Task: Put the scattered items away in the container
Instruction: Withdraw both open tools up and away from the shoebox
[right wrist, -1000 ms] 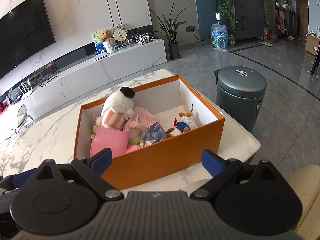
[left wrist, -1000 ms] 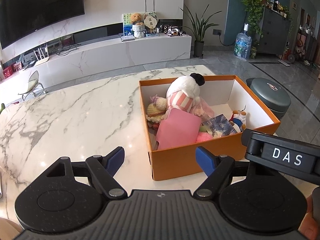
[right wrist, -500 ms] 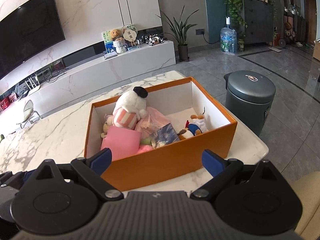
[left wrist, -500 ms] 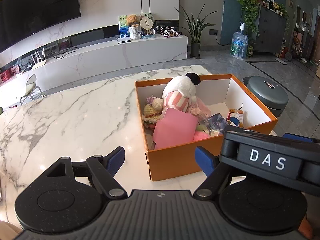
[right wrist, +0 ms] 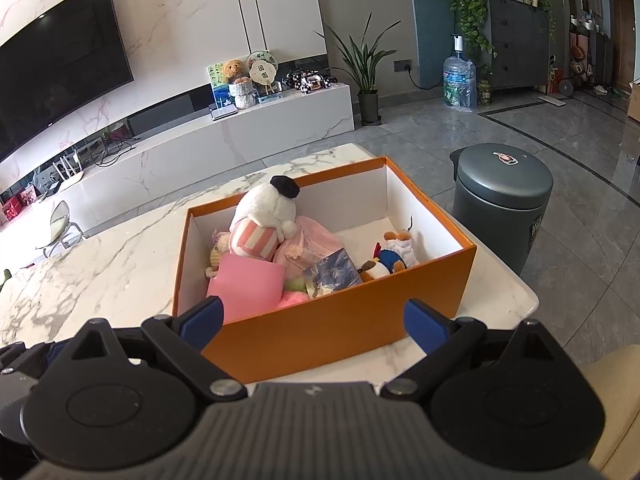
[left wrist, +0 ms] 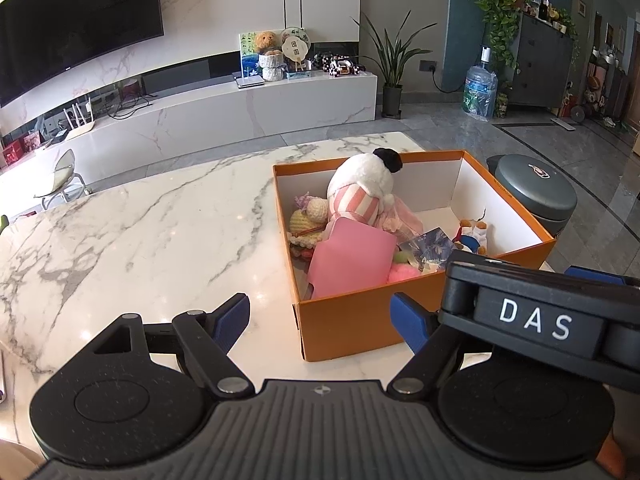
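Observation:
An orange box (left wrist: 352, 320) (right wrist: 340, 320) with white inner walls stands on the marble table (left wrist: 120, 240). Inside lie a white plush with a black cap (left wrist: 362, 188) (right wrist: 264, 212), a pink card (left wrist: 352, 258) (right wrist: 246, 282), a yellow crocheted doll (left wrist: 304, 222), a blue packet (right wrist: 334, 270) and a small duck toy (right wrist: 390, 258). My left gripper (left wrist: 320, 318) is open and empty, held back from the box's near left corner. My right gripper (right wrist: 314, 320) is open too, in front of the box's long side. Its black housing marked DAS (left wrist: 532, 320) hides the box's near right corner in the left wrist view.
A grey lidded bin (left wrist: 532, 192) (right wrist: 502, 200) stands on the floor just past the table's right edge. Bare marble stretches left of the box. A cream seat (right wrist: 616, 400) shows at lower right. The TV console (right wrist: 240, 132) is far behind.
The right gripper's DAS housing has slid leftward in the left wrist view and covers more of the box's near right corner. Both pairs of jaws stay wide; the box contents are unchanged.

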The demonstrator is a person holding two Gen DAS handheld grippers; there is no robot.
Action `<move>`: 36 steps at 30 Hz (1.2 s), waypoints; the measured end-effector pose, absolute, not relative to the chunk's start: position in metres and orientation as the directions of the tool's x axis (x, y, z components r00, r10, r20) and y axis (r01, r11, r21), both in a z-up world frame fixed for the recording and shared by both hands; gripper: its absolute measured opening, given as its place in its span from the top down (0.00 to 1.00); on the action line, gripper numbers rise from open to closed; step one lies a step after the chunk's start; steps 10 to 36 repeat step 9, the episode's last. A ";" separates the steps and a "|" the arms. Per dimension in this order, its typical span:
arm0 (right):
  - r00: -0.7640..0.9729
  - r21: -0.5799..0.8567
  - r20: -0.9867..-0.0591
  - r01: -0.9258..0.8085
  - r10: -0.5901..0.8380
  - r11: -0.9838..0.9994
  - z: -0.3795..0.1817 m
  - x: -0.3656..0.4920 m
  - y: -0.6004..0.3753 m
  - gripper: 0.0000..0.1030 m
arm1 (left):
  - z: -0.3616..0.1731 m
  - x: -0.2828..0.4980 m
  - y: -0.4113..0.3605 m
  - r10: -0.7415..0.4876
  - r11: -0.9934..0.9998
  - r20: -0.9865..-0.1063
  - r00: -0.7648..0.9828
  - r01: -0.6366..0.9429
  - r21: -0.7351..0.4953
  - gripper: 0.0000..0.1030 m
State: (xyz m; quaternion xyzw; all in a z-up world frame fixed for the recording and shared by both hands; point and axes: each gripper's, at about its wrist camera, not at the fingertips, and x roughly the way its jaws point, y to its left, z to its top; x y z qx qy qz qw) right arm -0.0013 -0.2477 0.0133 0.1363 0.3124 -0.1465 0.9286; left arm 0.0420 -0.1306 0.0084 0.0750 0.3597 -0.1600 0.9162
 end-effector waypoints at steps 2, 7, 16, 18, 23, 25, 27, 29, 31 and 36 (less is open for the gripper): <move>0.764 0.162 -0.617 0.356 -0.187 0.920 0.014 -0.002 -0.247 0.05 | 0.009 0.041 -0.130 -0.237 0.937 -0.679 0.695 0.347 0.028 0.11; 0.771 0.159 -0.608 0.352 -0.190 0.922 0.016 -0.005 -0.245 0.05 | 0.013 0.037 -0.128 -0.238 0.937 -0.666 0.707 0.347 0.034 0.11; 0.774 0.158 -0.604 0.351 -0.191 0.923 0.017 -0.006 -0.244 0.05 | 0.013 0.036 -0.128 -0.237 0.937 -0.665 0.709 0.347 0.035 0.11; 0.774 0.158 -0.604 0.351 -0.191 0.923 0.017 -0.006 -0.244 0.05 | 0.013 0.036 -0.128 -0.237 0.937 -0.665 0.709 0.347 0.035 0.11; 0.774 0.158 -0.604 0.351 -0.191 0.923 0.017 -0.006 -0.244 0.05 | 0.013 0.036 -0.128 -0.237 0.937 -0.665 0.709 0.347 0.035 0.11; 0.774 0.158 -0.604 0.351 -0.191 0.923 0.017 -0.006 -0.244 0.05 | 0.013 0.036 -0.128 -0.237 0.937 -0.665 0.709 0.347 0.035 0.11; 0.774 0.158 -0.604 0.351 -0.191 0.923 0.017 -0.006 -0.244 0.05 | 0.013 0.036 -0.128 -0.237 0.937 -0.665 0.709 0.347 0.035 0.11; 0.774 0.158 -0.604 0.351 -0.191 0.923 0.017 -0.006 -0.244 0.05 | 0.013 0.036 -0.128 -0.237 0.937 -0.665 0.709 0.347 0.035 0.11; 0.774 0.158 -0.604 0.351 -0.191 0.923 0.017 -0.006 -0.244 0.05 | 0.013 0.036 -0.128 -0.237 0.937 -0.665 0.709 0.347 0.035 0.11; 0.774 0.158 -0.604 0.351 -0.191 0.923 0.017 -0.006 -0.244 0.05 | 0.013 0.036 -0.128 -0.237 0.937 -0.665 0.709 0.347 0.035 0.11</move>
